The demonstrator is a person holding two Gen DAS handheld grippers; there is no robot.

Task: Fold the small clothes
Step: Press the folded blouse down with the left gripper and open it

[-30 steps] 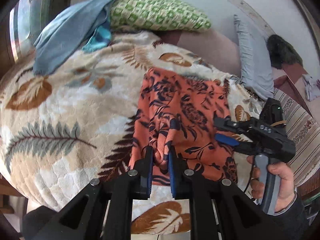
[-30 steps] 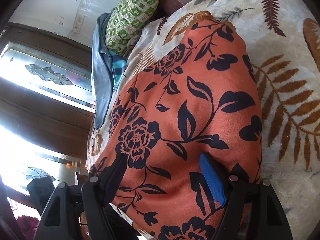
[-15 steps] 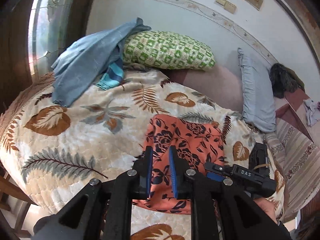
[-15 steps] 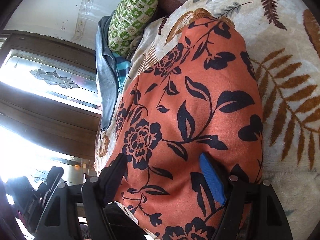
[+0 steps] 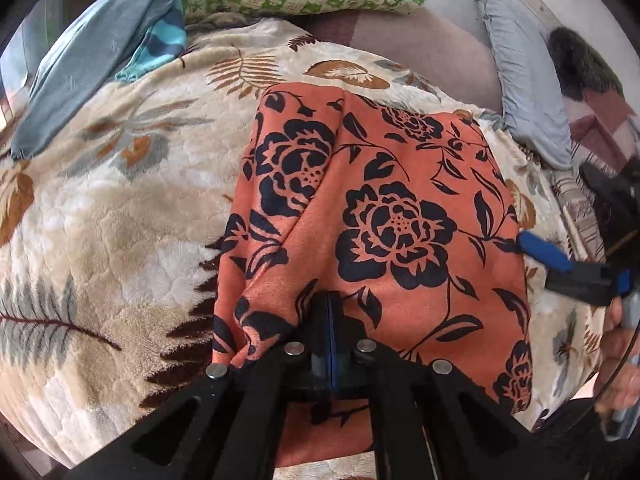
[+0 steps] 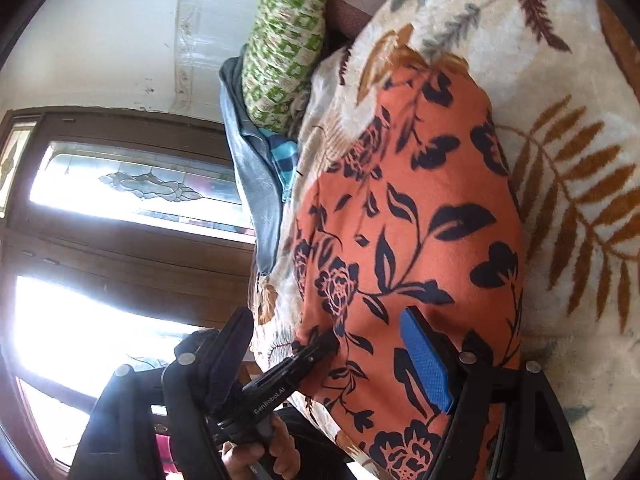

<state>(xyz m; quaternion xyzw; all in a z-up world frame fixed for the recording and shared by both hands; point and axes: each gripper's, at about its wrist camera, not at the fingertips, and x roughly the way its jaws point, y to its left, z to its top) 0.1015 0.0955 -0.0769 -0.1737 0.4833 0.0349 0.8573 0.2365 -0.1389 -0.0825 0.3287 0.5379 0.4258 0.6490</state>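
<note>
Both wrist views closely share orange garment (image 5: 384,216).

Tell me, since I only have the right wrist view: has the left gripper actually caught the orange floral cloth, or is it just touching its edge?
Observer: The left gripper is shut on the orange floral cloth. The left wrist view shows fabric puckered around its closed tips.
Operator: Is the cloth flat ahead of it?
Observer: No. A raised crease runs from near the tips toward the far edge.
Operator: Is there anything beyond the cloth on the right gripper side?
Observer: A grey-blue pillow lies past that far corner, apart from the cloth.
</note>
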